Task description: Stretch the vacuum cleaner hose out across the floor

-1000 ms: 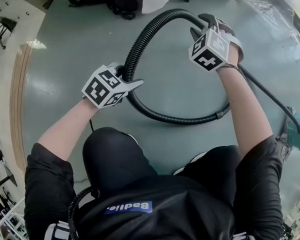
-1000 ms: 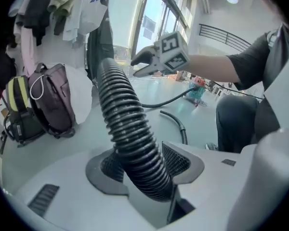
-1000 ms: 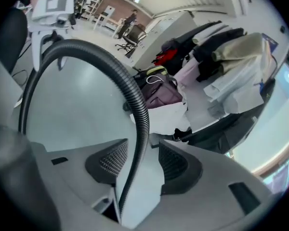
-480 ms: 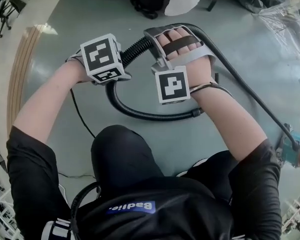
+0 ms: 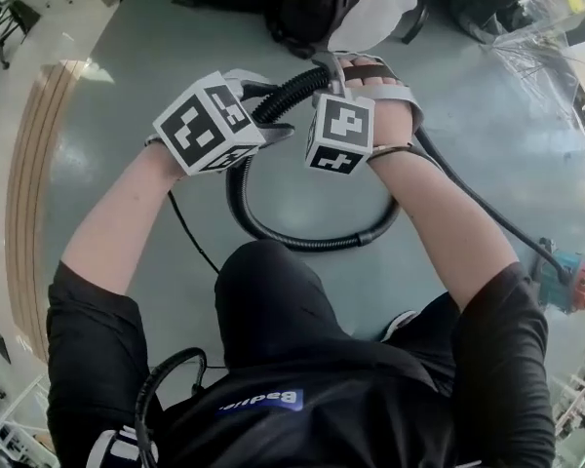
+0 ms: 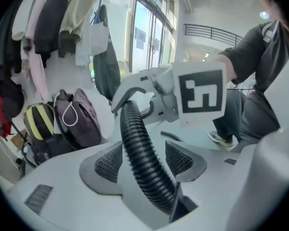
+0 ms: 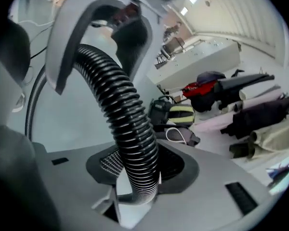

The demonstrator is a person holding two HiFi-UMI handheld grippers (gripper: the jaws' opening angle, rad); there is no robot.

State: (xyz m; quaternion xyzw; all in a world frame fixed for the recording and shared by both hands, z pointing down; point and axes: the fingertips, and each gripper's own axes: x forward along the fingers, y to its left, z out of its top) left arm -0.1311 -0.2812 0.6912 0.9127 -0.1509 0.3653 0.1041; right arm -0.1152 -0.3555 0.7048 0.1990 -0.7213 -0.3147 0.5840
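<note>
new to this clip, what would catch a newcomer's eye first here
A black ribbed hose curls in a loop at the middle of the head view. Both grippers sit close together on its raised part: the left gripper is opening its jaws around it, the right gripper is closing on it. A teal machine sits far right.

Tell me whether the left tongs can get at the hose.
Probably yes: the hose runs between the opening jaws of the left tongs, nothing blocking it; the right tongs, jaws closing, pinch it just beyond.
</note>
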